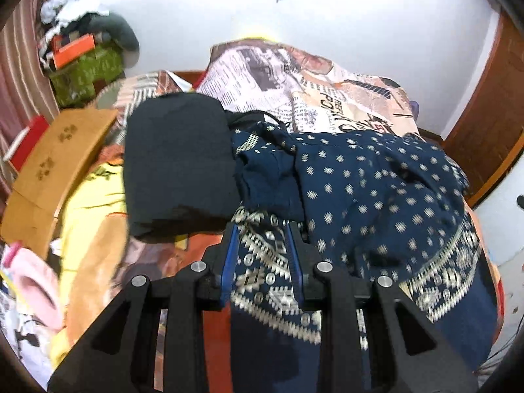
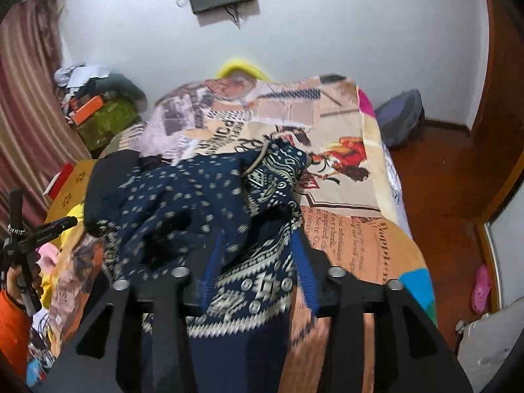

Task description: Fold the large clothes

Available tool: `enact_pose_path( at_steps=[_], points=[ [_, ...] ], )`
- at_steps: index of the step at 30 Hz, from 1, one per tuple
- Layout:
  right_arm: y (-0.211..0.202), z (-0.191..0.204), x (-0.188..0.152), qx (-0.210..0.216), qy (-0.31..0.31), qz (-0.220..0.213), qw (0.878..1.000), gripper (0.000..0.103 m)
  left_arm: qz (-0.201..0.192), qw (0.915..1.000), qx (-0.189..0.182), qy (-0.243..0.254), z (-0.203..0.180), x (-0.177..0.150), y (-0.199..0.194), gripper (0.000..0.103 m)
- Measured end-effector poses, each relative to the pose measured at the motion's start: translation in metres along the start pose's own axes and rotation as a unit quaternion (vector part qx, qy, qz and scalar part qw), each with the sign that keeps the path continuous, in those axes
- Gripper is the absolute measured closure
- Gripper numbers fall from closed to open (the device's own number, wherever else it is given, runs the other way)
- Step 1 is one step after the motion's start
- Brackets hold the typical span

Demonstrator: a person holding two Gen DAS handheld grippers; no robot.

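A navy garment (image 1: 376,190) with white dots and a pale patterned border lies crumpled on the bed's printed blanket (image 1: 327,91). A folded black cloth (image 1: 177,160) rests to its left, touching it. My left gripper (image 1: 262,229) hovers over the garment's border with its blue-padded fingers apart and nothing pinched between them. In the right wrist view the same garment (image 2: 183,203) is heaped on the blanket (image 2: 344,170). My right gripper (image 2: 258,235) stands open above its border, the fingers (image 2: 303,262) wide and clear of the cloth.
A cardboard box (image 1: 55,163) and yellow fabric (image 1: 95,196) lie along the bed's left side. Clutter on a green box (image 1: 85,72) fills the back left corner. A backpack (image 2: 402,121) and pink slipper (image 2: 481,288) sit on the wooden floor. An orange sleeve (image 2: 13,327) shows at left.
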State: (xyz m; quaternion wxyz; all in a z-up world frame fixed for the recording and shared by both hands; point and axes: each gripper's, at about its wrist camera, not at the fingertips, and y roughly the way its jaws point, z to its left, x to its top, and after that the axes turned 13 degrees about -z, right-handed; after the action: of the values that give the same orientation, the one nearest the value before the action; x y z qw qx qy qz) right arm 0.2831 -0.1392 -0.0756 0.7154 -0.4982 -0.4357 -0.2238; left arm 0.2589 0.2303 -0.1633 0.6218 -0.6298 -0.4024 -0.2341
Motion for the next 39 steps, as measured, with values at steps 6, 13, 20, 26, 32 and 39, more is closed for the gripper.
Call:
enact_pose_path(
  at_steps=[6, 13, 20, 26, 32, 39],
  points=[
    [-0.044, 0.026, -0.019, -0.004, -0.051, -0.015, 0.999, 0.05, -0.015, 0.9998, 0.002, 0.012, 0.0, -0.017, -0.05, 0.066],
    [-0.052, 0.04, -0.061, -0.015, -0.088, 0.016, 0.996, 0.05, 0.015, 0.9998, -0.007, 0.014, 0.007, -0.063, -0.075, 0.049],
    [-0.043, 0.03, -0.111, -0.023, -0.051, 0.075, 0.996, 0.05, 0.1, 0.9944, -0.027, -0.021, 0.02, -0.129, -0.058, 0.048],
    [-0.034, 0.015, -0.149, -0.016, 0.027, 0.121, 0.992, 0.05, 0.154, 0.9836, -0.05, -0.079, 0.027, -0.175, -0.039, 0.048],
    [-0.038, 0.012, -0.161, -0.002, 0.06, 0.092, 0.994, 0.05, 0.159, 0.9747, -0.059, -0.146, 0.033, -0.199, -0.032, 0.048],
    [-0.033, 0.017, -0.157, 0.013, 0.055, 0.078, 0.995, 0.064, 0.15, 0.9683, -0.104, -0.171, 0.031, -0.194, -0.032, 0.061]
  ],
)
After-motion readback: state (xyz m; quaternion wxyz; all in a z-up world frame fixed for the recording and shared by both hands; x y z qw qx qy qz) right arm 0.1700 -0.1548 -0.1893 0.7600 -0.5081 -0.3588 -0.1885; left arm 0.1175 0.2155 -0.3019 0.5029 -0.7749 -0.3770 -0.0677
